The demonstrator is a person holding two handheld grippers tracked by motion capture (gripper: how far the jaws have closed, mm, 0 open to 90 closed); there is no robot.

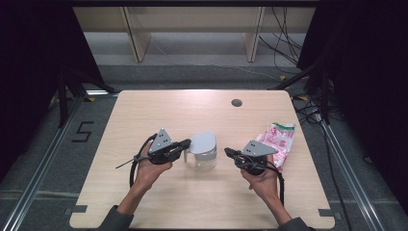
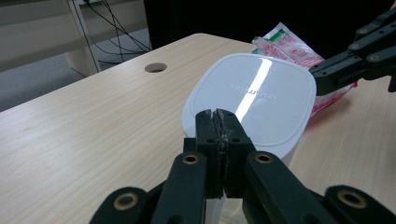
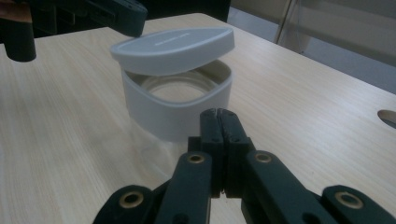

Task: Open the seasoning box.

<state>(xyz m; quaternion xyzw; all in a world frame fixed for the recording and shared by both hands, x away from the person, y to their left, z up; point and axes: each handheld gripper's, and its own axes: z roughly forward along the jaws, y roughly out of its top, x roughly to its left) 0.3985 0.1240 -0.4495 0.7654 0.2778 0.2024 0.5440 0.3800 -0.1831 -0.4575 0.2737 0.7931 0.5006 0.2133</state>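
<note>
1. Lid trouble first: the pale grey, rounded-square plastic lid (image 3: pixel 173 44) sits tilted on the white-collared, clear-bottomed plastic container (image 3: pixel 173 107), gaping on the side towards the right gripper (image 3: pixel 219 116). The left gripper (image 2: pixel 218 121) has its jaws pressed together right at the lid's opposite edge. Whether they nip a thin lip there I cannot tell. If the hold is that slight, any tug could let the lid drop back or skid off
2. Container is mid-table on the light wooden tabletop (image 1: pixel 159 110), between the two grippers, and nothing pins its body. Lift the lid while it hangs on at one side and I'd expect the whole pot to tip or drag towards the left hand
3. Right gripper's fingers are together too, with nothing between them, pointing at the container's wall from just short of it. Pushed in like that it would shove the container, not grip it. The jaws must part before it can steady anything
4. Behind the right hand lies a crinkled pink, white and green plastic packet (image 1: pixel 278 139), near the table's right edge. A backward swing of that hand or its cable could knock it to the floor
</note>
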